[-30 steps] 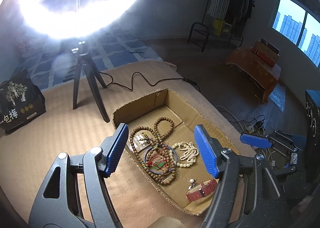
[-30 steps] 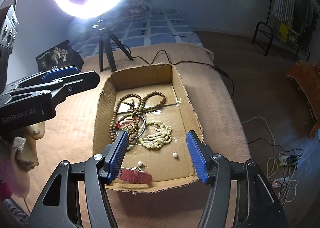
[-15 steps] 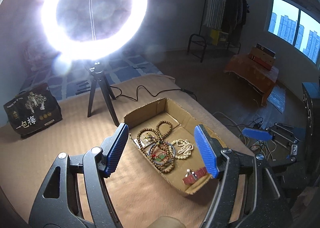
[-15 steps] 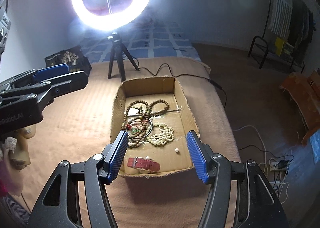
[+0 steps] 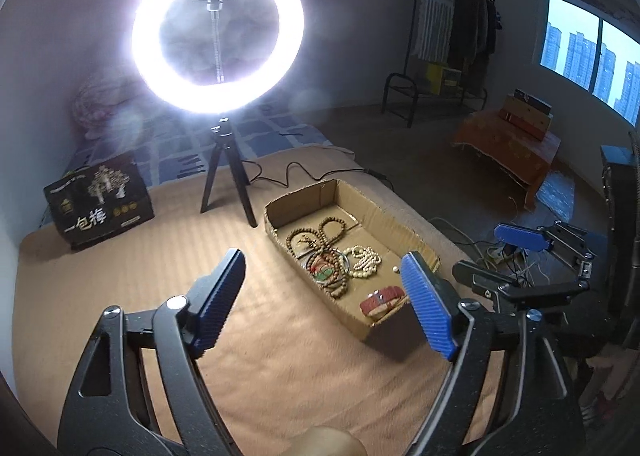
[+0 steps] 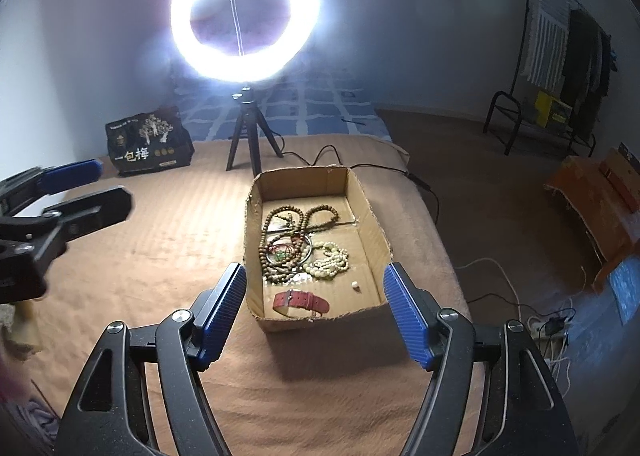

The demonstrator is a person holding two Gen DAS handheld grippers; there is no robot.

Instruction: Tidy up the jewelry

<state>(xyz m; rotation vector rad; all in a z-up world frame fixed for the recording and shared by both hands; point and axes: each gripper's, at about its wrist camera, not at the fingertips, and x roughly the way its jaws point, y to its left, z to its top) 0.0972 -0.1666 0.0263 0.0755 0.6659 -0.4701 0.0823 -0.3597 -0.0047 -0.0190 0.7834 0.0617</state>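
The bed (image 6: pixel 160 256), spread with a tan ribbed blanket, carries everything you are working with, lit from the far end by a ring light (image 6: pixel 244 16) on a small tripod.

Start from your own fingers. Your right gripper (image 6: pixel 316 316) hangs above the near end of the cardboard box (image 6: pixel 372 224) with its blue fingers (image 6: pixel 404 316) spread wide and nothing between them; the box's near wall sits framed in that gap, so you are lined up along its length. Your left gripper (image 5: pixel 320 308) is likewise wide open and empty, held above the blanket just to the box's left, angled across it, which keeps it out of the right one's path.

Inside the box all the jewelry lies together. The brown bead strands (image 6: pixel 280 240) loop over a metal bangle (image 6: pixel 308 252) with red and green pieces tangled inside it, the cream bead necklace (image 6: pixel 328 264) touches that heap on its right, a loose pearl (image 6: pixel 355 286) sits apart on the bare floor, and the red watch strap (image 6: pixel 300 302) lies across the near end.

Judging by this alone, the scene suits two readings: jewelry gathered into the box as its home, or a jumble waiting to be separated. No other container for it shows. The black printed bag (image 6: pixel 148 144) near the tripod stands well apart from the box.
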